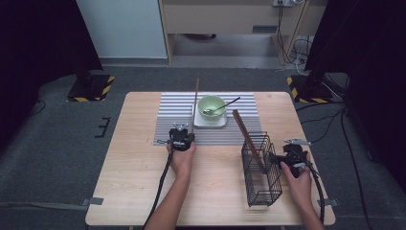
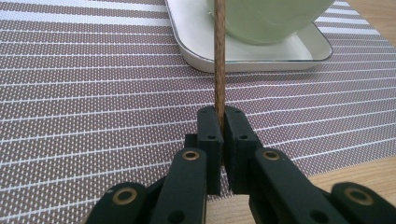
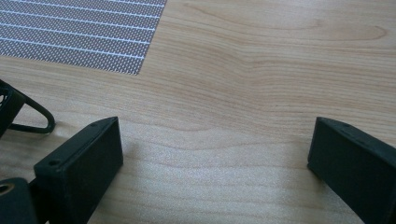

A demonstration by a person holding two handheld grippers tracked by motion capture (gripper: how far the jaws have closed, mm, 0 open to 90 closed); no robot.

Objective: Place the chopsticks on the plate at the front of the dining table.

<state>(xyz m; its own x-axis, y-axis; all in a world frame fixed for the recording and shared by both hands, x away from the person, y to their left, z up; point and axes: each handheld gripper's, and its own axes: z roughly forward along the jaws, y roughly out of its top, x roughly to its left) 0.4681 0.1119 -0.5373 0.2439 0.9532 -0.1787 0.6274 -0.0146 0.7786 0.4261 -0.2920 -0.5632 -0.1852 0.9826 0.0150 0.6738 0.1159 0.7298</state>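
Cropped and covered parts

Ahead of the left gripper [image 2: 219,122], the chopstick [image 2: 220,56] and green bowl [image 2: 271,18] run off the top edge; its jaws cover the chopstick's lower end.

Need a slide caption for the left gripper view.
Left gripper shut on a brown chopstick above the striped placemat, white tray and green bowl ahead.

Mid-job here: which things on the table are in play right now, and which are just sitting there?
In play:
- left tongs, shut on a chopstick
- wire basket, holding a second chopstick
- right tongs, open beside the basket

Just sitting:
- green bowl with spoon
- white tray
- striped mat
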